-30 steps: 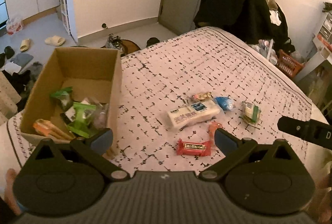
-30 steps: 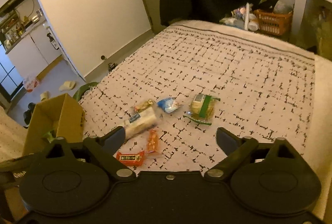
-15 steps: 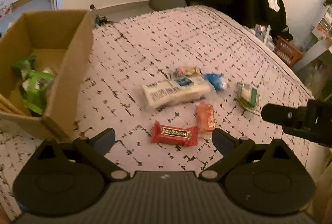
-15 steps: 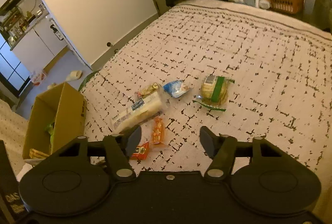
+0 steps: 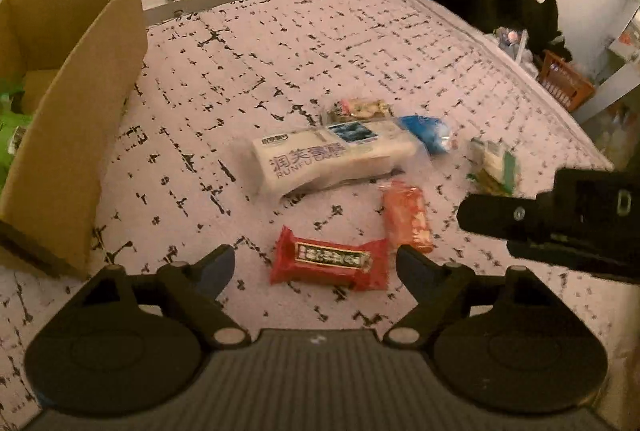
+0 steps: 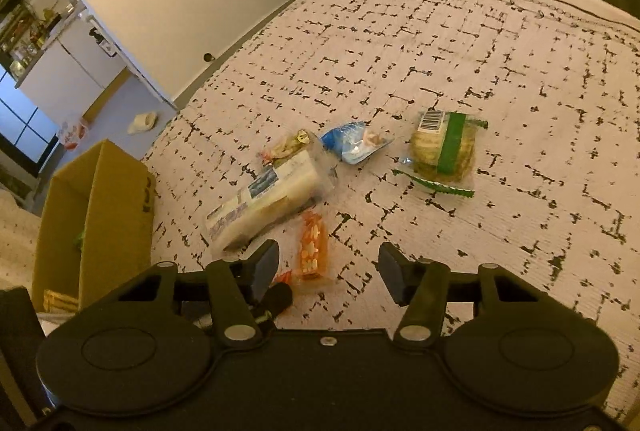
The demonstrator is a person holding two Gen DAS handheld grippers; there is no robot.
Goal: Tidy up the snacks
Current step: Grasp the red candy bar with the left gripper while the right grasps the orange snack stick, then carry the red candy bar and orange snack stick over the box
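We hold the left gripper (image 5: pixel 316 263) wide and empty over the red bar (image 5: pixel 330 259), which lies on the bed near the cardboard box (image 5: pixel 86 103); the right gripper (image 6: pixel 329 267), half open and empty, hangs by the orange packet (image 6: pixel 313 249) beside that bar; reaching together, we risk the grippers colliding, or knocking the packet aside.

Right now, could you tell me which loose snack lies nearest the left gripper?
The red bar, lying flat between the open left gripper fingers; the orange packet and white cake pack lie farther out.
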